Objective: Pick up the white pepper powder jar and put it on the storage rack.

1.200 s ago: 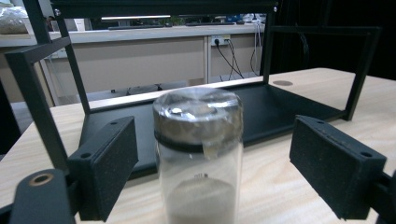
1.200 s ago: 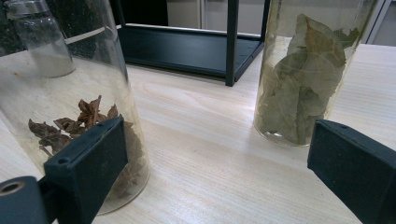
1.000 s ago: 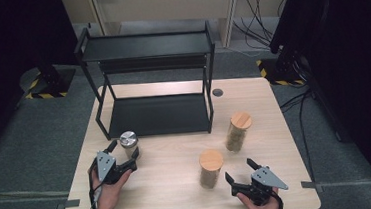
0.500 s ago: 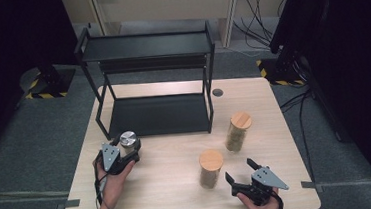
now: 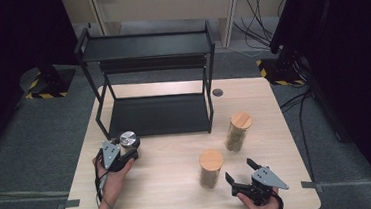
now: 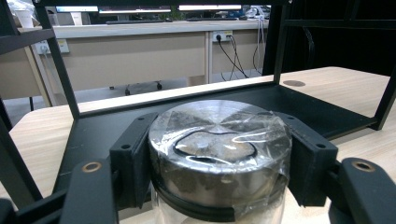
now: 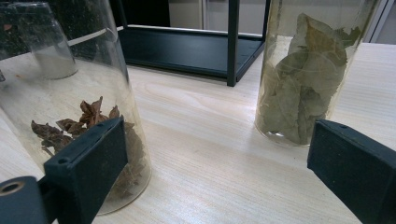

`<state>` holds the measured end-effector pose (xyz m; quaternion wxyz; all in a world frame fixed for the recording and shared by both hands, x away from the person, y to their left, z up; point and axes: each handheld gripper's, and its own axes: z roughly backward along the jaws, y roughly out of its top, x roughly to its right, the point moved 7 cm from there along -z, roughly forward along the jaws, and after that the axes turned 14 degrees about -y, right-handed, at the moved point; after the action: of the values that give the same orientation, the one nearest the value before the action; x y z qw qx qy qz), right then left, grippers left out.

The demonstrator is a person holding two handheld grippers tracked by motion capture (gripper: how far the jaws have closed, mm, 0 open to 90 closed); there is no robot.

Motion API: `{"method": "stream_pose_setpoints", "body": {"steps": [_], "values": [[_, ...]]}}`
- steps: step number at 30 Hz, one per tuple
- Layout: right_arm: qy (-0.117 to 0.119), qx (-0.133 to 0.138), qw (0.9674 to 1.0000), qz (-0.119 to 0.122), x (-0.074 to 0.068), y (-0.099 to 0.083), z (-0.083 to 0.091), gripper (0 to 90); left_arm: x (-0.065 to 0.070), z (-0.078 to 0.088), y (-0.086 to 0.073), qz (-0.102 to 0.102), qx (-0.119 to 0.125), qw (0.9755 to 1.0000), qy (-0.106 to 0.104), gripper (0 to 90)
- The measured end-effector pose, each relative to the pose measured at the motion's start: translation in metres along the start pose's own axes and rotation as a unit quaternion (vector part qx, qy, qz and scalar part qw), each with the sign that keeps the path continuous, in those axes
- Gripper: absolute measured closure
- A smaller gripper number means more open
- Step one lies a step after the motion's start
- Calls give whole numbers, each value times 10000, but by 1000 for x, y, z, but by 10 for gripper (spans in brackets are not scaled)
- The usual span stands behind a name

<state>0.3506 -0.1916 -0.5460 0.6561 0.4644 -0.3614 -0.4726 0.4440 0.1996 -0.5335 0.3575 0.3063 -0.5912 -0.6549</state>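
Now left gripper clamps metal-lidded jar; star-anise jar, leaf jar stand free.

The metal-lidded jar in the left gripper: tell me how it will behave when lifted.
The metal-lidded jar looks like smooth glass, so it may slip. The left gripper has just closed, pads beside the lid, which helps. Its wide, squat shape suggests little risk of tipping; being glass, it is probably fragile if dropped.

No lettering, label, brand, number or sign can be read on the metal-lidded glass jar, the two wooden-lidded glass jars, the black metal rack or the tabletop.
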Motion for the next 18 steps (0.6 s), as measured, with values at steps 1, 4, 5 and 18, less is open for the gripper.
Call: {"method": "stream_pose_setpoints", "body": {"steps": [1,4,5,18], "values": [[2,1,10000,-1,0,0,0,54,0,0,0,2,-21,10000,-10,349],[-1,-3,10000,4,0,0,0,54,2,1,3,29,-11,10000,-44,350],[0,-4,10000,7,0,0,0,54,3,2,4,22,-9,10000,-40,349],[-7,3,10000,2,0,0,0,55,0,-2,39,-49,194,9998,-2,350]]}}
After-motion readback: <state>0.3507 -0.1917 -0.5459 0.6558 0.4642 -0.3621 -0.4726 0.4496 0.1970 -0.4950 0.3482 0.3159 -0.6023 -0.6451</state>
